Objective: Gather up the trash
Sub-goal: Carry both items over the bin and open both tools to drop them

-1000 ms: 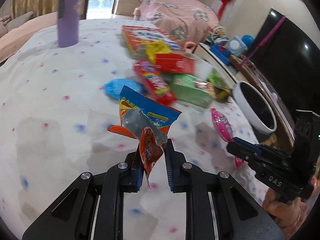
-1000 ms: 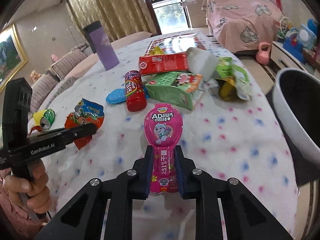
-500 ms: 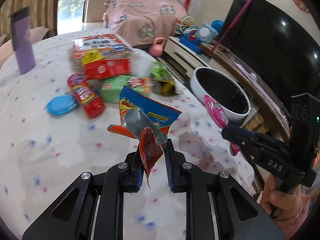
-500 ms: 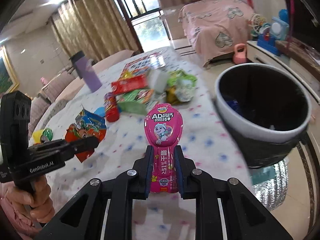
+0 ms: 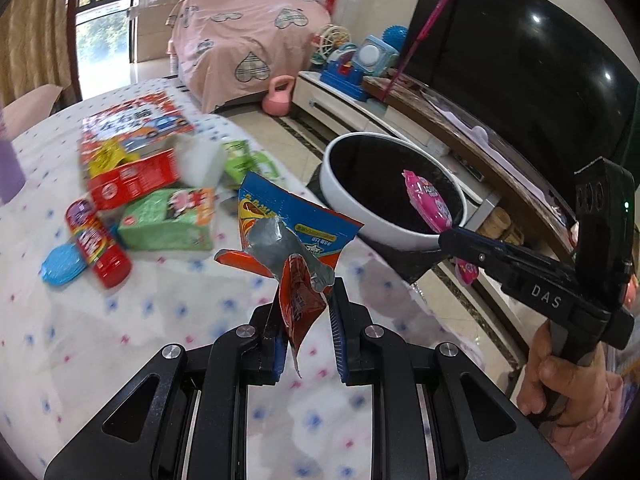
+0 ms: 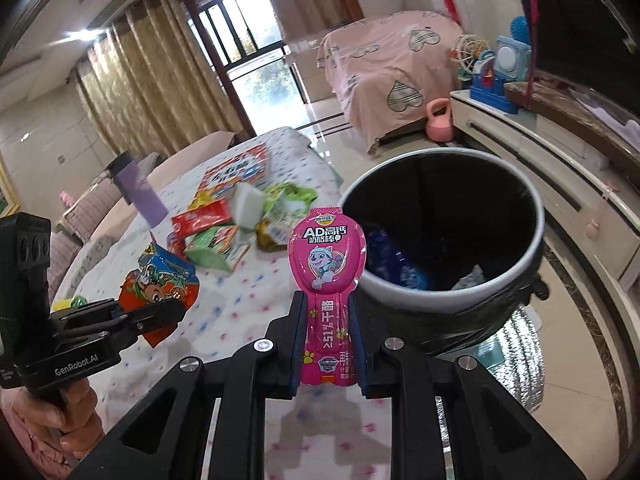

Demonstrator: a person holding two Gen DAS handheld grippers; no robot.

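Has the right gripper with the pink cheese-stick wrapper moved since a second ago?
Yes. The right gripper, jaws shut on the pink wrapper, has swung from over the table toward the white-rimmed bin, which now sits just beyond the wrapper.

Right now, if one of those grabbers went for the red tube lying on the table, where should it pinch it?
Probably across its middle, from above. The red tube lies flat on the tablecloth, so its round sides are exposed. The blue pouch sits close on one side and the green box on the other, so keep the fingers narrow.
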